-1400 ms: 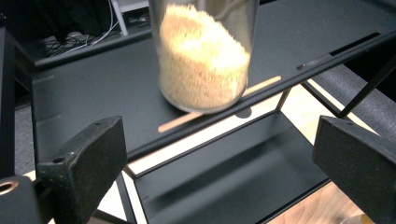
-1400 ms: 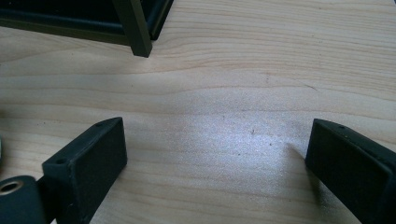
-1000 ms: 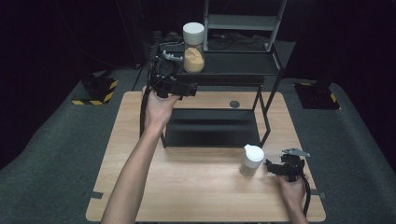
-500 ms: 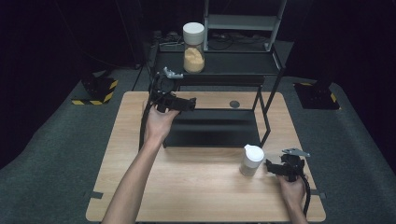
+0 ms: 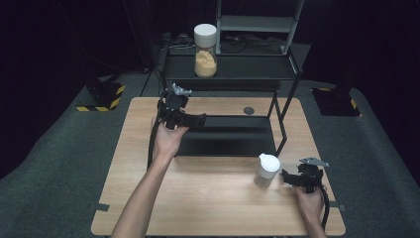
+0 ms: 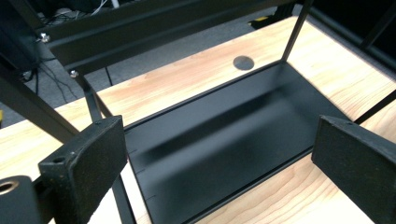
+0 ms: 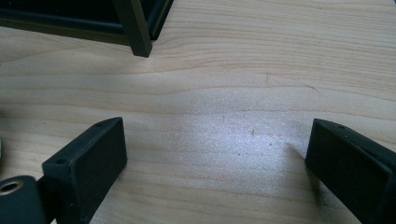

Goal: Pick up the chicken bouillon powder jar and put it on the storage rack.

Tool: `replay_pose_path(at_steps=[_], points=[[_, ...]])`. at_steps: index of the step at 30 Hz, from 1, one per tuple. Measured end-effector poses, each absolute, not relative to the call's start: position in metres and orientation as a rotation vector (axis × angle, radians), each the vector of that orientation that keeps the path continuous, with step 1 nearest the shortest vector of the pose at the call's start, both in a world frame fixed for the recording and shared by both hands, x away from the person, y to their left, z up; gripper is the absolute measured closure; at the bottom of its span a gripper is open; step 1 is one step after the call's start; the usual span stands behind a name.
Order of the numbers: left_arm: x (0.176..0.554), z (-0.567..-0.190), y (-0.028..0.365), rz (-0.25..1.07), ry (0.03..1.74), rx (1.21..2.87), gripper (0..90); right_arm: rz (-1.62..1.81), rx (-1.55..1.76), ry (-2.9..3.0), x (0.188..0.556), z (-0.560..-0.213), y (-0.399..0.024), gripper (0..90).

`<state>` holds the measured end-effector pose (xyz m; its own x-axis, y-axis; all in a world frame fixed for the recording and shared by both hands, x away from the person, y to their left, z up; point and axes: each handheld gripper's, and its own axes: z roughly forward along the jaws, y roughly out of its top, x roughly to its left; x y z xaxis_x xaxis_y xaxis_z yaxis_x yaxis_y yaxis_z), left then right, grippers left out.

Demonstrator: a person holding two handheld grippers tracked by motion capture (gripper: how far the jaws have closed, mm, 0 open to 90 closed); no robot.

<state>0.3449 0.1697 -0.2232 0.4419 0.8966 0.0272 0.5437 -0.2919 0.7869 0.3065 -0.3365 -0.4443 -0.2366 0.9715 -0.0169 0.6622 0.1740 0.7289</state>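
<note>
Setting: a dark room; a wooden worktop (image 5: 218, 198) carried a black rack (image 5: 233, 74) along its far edge.
Jars: a white-lidded jar of tan powder (image 5: 205, 49) stood on the rack's upper shelf; a small white jar (image 5: 266, 170) stood upright near the worktop's front right corner.
Left gripper (image 5: 190, 119): fingers spread, empty — over the rack's bottom tray (image 6: 224, 140).
Right gripper (image 5: 287, 176): fingers spread, empty, just right of the small jar — the nearer hand.
Change: the left gripper had dropped from the shelf towards the tray; the right had stayed put.
</note>
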Motion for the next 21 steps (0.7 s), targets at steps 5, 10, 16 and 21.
replay_pose_path(at_steps=[5,10,16,21], points=[[0.341,-0.232,0.167,0.632,1.194,1.991,3.3,0.836,1.535,1.969,0.306,-0.444,-0.337,4.4],[0.341,-0.242,0.167,0.619,1.198,1.997,3.3,0.836,1.535,1.969,0.306,-0.444,-0.337,4.4],[0.338,-0.255,0.164,0.620,1.191,2.017,3.3,0.836,1.535,1.969,0.306,-0.444,-0.337,4.4],[0.338,-0.269,0.165,0.601,1.191,2.026,3.2,0.836,1.535,1.969,0.306,-0.444,-0.337,4.4]])
